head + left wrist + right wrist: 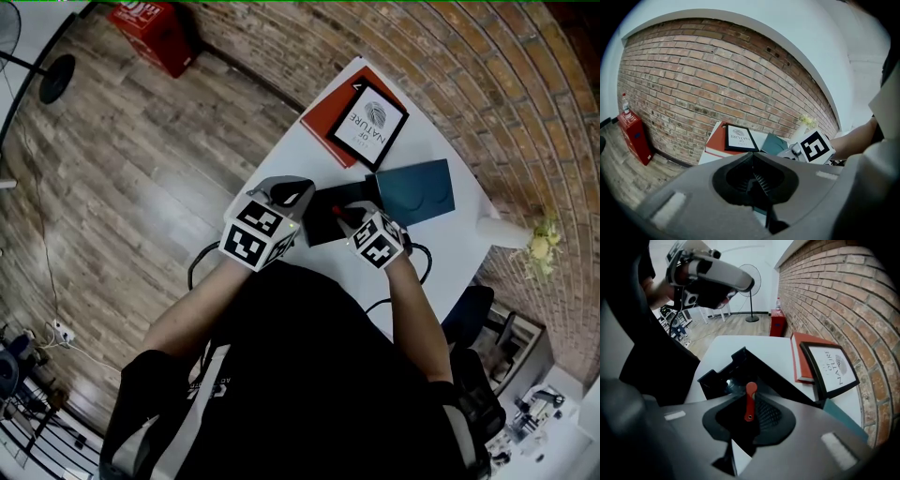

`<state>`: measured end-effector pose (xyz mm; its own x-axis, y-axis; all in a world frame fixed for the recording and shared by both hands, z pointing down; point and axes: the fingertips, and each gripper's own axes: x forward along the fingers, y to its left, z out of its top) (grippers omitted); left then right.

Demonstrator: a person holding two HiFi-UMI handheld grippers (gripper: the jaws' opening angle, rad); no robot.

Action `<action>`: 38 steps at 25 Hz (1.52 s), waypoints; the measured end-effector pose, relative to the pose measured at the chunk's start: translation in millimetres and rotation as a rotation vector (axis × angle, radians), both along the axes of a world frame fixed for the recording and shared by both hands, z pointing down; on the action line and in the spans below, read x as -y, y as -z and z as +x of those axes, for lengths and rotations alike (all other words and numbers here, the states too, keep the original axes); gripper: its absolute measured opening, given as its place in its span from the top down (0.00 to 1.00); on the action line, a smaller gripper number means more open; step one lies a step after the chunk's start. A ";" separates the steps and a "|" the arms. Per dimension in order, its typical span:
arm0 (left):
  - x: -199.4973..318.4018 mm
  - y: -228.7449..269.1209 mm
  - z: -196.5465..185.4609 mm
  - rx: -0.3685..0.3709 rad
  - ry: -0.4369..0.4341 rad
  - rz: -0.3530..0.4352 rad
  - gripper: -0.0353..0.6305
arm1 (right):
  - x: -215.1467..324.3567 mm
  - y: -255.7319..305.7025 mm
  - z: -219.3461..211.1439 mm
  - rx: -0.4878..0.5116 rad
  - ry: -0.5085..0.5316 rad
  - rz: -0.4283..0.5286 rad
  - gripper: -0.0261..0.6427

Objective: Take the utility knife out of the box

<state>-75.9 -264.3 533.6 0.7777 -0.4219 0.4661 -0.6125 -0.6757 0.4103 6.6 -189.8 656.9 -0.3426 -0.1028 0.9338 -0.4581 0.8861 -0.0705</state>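
Note:
A slim red utility knife (749,401) stands between the jaws of my right gripper (750,416), which is shut on it. Just below it lies the open black box (733,371), the knife's tip over the box's inside. In the head view the box (323,227) sits mid-table, with the right gripper (349,217) over it and a bit of the red knife (339,210) showing. My left gripper (298,193) hovers at the box's left edge, shut with nothing in it. In its own view the left gripper (752,177) shows its jaws closed together.
A teal lid (417,192) lies right of the box. A framed book (367,122) rests on a red book (326,117) at the table's far end. A white vase with yellow flowers (511,232) stands by the brick wall. A red case (155,33) sits on the floor.

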 end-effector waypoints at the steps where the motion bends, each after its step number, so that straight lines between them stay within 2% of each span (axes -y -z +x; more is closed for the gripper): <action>1: -0.8 -1.0 3.3 0.001 -0.015 -0.003 0.94 | 2.6 5.6 -0.2 0.007 -0.006 0.018 0.88; 9: -4.0 6.4 31.2 -0.022 -0.115 0.004 0.93 | 14.7 58.2 -1.2 0.088 -0.042 0.160 0.88; 10: -5.0 7.9 34.9 -0.026 -0.128 0.003 0.87 | 15.4 65.2 -0.8 0.098 -0.046 0.177 0.88; 19: -18.8 23.0 66.4 -0.074 -0.232 -0.027 0.78 | 17.4 128.3 0.3 0.190 -0.077 0.324 0.88; 29: -30.5 56.9 86.0 -0.191 -0.306 -0.055 0.77 | 7.1 162.8 13.7 0.203 -0.088 0.449 0.88; 38: -52.9 83.8 107.7 -0.216 -0.427 -0.025 0.78 | 0.9 184.2 14.3 0.217 -0.052 0.575 0.88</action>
